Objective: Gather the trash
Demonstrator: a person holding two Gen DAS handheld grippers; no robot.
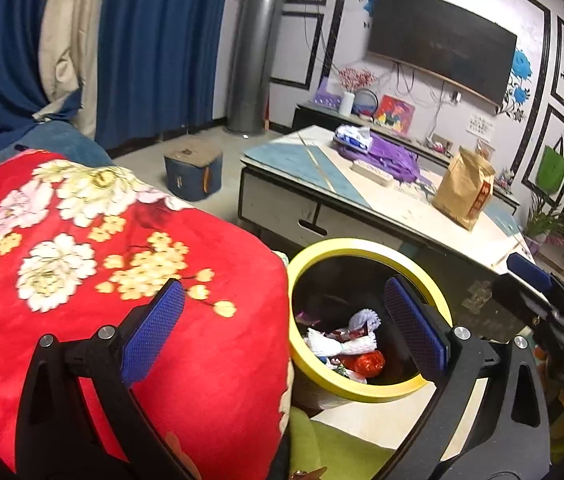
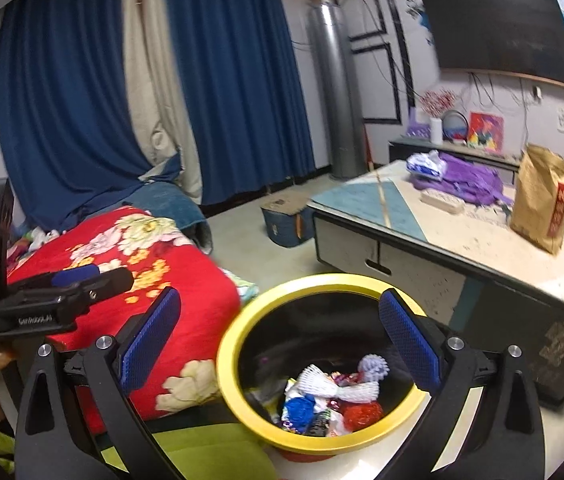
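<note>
Left gripper (image 1: pixel 284 330): we are holding its blue pads spread wide, nothing between them
Right gripper (image 2: pixel 279 338): likewise spread and empty
Yellow-rimmed round black bin (image 2: pixel 241 396): sitting just below and ahead of both, crumpled wrappers (image 2: pixel 334 394) inside, right gripper nearer

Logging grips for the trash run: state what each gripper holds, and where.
Nothing. The left gripper and right gripper are both open and empty above the yellow-rimmed bin.
</note>
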